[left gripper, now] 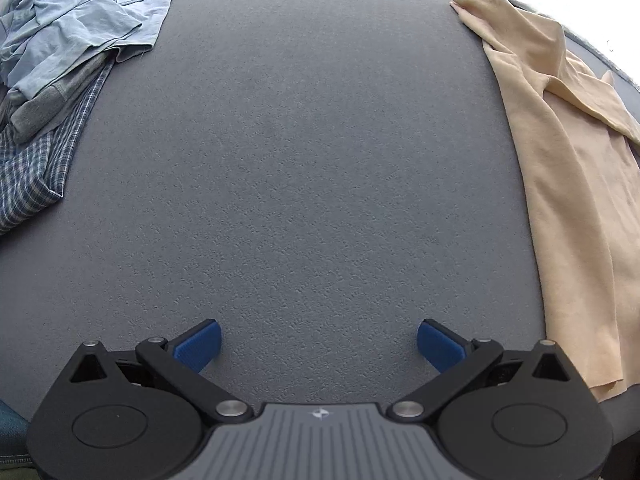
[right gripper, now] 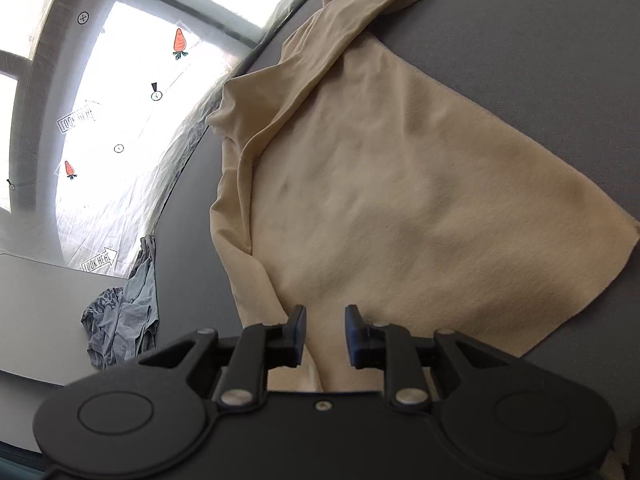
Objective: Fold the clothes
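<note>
A beige garment [right gripper: 400, 200] lies spread on the grey table [right gripper: 540, 60], with a long fold down its left side and a sleeve trailing toward the top. My right gripper [right gripper: 325, 332] hovers at its near edge, jaws a little apart. A ridge of the beige cloth rises in the gap, and the pads do not press on it. In the left wrist view the same beige garment [left gripper: 568, 168] runs down the right side. My left gripper [left gripper: 319, 344] stands wide open over the bare table [left gripper: 300, 160], holding nothing.
A pile of light-blue and grey clothes [left gripper: 60, 40] lies on a plaid shirt [left gripper: 32, 176] at the table's far left. That blue-grey pile [right gripper: 124, 320] also shows beside a flat grey panel [right gripper: 40, 312]. A bright window [right gripper: 132, 100] lies beyond the table edge.
</note>
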